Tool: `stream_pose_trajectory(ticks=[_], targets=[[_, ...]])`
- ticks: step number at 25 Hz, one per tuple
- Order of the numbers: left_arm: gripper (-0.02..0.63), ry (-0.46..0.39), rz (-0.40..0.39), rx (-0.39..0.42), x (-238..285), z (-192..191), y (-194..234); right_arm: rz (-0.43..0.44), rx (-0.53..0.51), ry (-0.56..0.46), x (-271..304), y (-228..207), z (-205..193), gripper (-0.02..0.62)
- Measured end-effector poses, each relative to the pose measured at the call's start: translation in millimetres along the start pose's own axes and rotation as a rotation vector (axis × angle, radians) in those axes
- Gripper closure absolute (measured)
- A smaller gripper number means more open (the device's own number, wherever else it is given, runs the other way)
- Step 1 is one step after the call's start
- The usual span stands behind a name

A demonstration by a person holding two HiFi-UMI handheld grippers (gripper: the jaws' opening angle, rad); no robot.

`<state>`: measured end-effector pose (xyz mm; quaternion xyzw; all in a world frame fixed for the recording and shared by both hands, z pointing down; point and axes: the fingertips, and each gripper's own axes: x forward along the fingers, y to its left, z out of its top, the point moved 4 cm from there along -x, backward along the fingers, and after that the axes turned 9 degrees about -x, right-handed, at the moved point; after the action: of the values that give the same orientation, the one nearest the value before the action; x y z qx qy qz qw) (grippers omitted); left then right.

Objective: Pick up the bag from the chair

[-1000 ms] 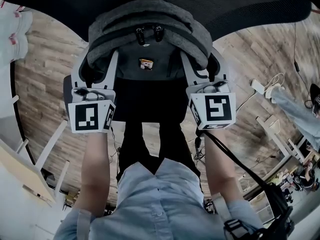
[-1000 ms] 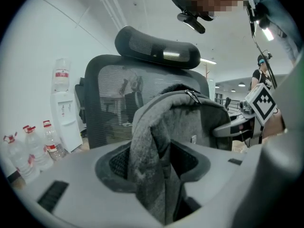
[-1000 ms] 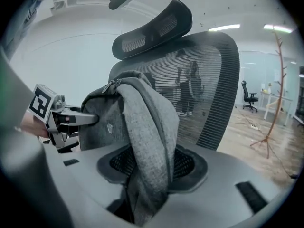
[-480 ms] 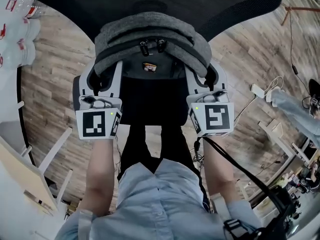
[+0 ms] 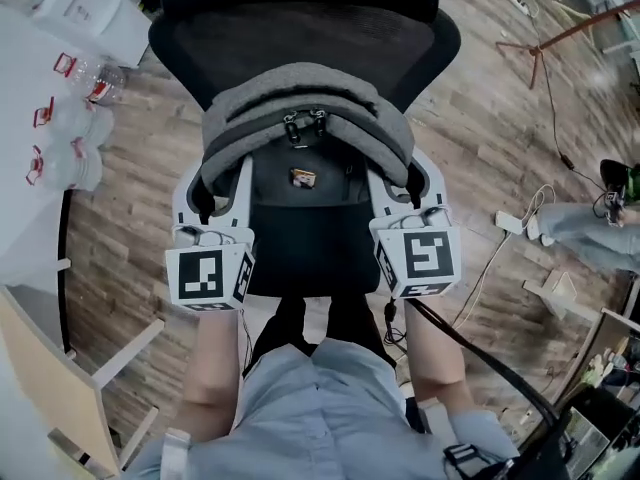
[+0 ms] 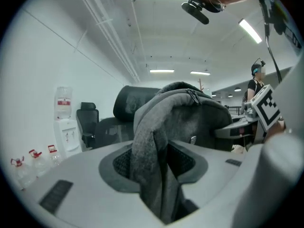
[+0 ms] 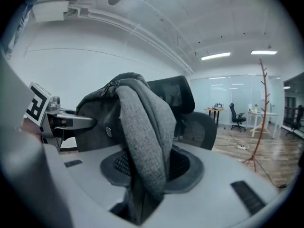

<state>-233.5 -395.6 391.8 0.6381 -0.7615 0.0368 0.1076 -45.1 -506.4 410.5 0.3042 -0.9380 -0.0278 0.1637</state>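
Observation:
The grey backpack [image 5: 305,98] hangs between my two grippers above the black office chair [image 5: 300,28]. In the head view my left gripper [image 5: 218,173] is shut on the bag's left shoulder strap and my right gripper [image 5: 400,173] on the right strap. The left gripper view shows the grey strap [image 6: 156,175] pinched between the jaws, with the bag's body [image 6: 194,118] beyond it. In the right gripper view the other strap [image 7: 147,156] is clamped the same way. The bag's zip pulls [image 5: 305,120] face up.
Bottles with red caps [image 5: 70,118] stand on the floor at the left. A wooden frame [image 5: 60,388] is at the lower left. A power strip and cables [image 5: 520,223] lie on the wooden floor at the right, and a coat stand [image 5: 560,38] is at the far right.
The bag has come up with both grippers and now sits clear of the chair's seat. The chair looks smaller and farther below.

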Motion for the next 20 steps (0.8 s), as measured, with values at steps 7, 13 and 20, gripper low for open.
stream_pose_trajectory(ticks=[7,13,20], targets=[[0.440,-0.101,-0.047,0.055,-46.6,72.5,-13.9,-0.084,-0.023,-0.101,-59.0,9.1,68.1,0.477],[0.439,-0.172,-0.077,0.085,-82.9,119.2,-41.3,-0.145,-0.042,-0.160,-115.4,7.2,107.9,0.477],[0.437,-0.227,-0.103,0.093,-105.9,144.6,-47.0,-0.198,-0.076,-0.198,-143.1,15.4,134.3,0.477]])
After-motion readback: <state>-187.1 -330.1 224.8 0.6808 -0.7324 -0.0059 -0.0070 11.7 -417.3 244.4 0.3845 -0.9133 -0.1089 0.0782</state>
